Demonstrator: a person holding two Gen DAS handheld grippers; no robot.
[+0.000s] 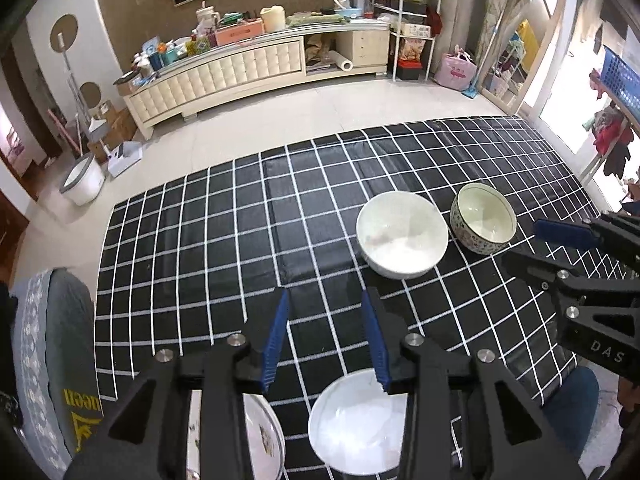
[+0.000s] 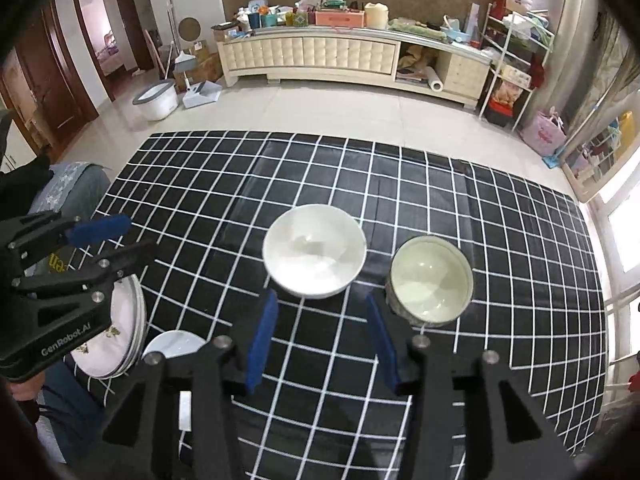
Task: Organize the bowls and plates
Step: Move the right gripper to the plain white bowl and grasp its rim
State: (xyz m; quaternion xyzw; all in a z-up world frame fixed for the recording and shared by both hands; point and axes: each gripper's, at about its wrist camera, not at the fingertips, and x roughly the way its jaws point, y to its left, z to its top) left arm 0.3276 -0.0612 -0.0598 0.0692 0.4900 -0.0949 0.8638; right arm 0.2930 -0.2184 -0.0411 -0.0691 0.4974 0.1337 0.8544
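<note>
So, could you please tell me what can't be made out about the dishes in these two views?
- Stack of plates: the count is unclear; the left gripper covers its far side in the right wrist view, and the gripper's own body hides most of it in the left wrist view.
- Small white dish: partly hidden behind gripper bodies in both views.
- Patterned bowl: its outside motif is too small to read.

The far and left stretches of the checked surface [image 2: 200, 184] lie bare, giving open passage there. Mid-surface, a white bowl [image 2: 315, 250] and a patterned bowl [image 2: 431, 280] stand just beside each other, with only a narrow gap between them. Near the front-left edge, a stack of plates [image 2: 120, 336] and a small white dish [image 2: 176, 344] sit close together, perhaps touching; the view there is partly blocked. The left hand-held gripper [image 2: 120, 240] hangs over that stack. Bare cloth separates the bowls from the plates.
</note>
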